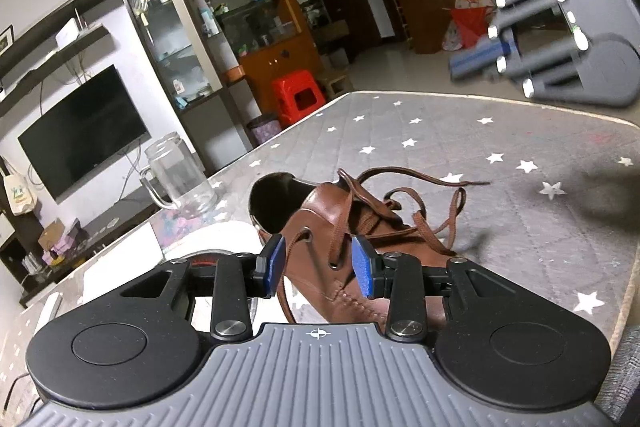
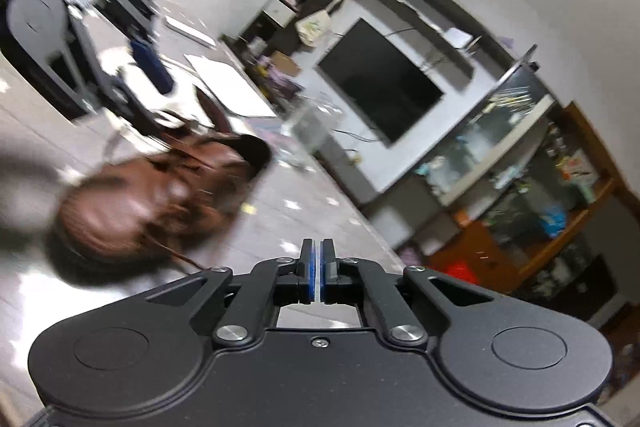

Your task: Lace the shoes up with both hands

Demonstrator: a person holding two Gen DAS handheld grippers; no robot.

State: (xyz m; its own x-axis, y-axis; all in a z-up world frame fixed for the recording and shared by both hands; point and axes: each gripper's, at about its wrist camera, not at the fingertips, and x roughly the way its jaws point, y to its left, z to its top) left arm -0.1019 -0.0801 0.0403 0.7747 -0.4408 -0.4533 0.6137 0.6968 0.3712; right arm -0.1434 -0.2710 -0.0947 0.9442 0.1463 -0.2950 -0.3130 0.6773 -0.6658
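A brown leather shoe (image 1: 320,223) lies on the grey star-print table cover (image 1: 500,147), its opening toward the far left. Its brown laces (image 1: 420,203) are loose and sprawl over the tongue and onto the cover. My left gripper (image 1: 319,265) is open just above the shoe's side, with an eyelet and a lace strand between its blue pads (image 1: 364,267). Blurred, my right gripper (image 1: 476,61) hangs high over the table's far right. In the right wrist view the right gripper (image 2: 319,271) is shut with nothing visible in it, and the shoe (image 2: 160,195) is blurred to its left, below the left gripper (image 2: 140,79).
A clear glass mug (image 1: 180,179) stands left of the shoe, near white sheets (image 1: 120,267) on the table's left side. A red stool (image 1: 298,95), wooden shelves and a wall television (image 1: 84,131) are beyond the table. The table's far edge curves behind the shoe.
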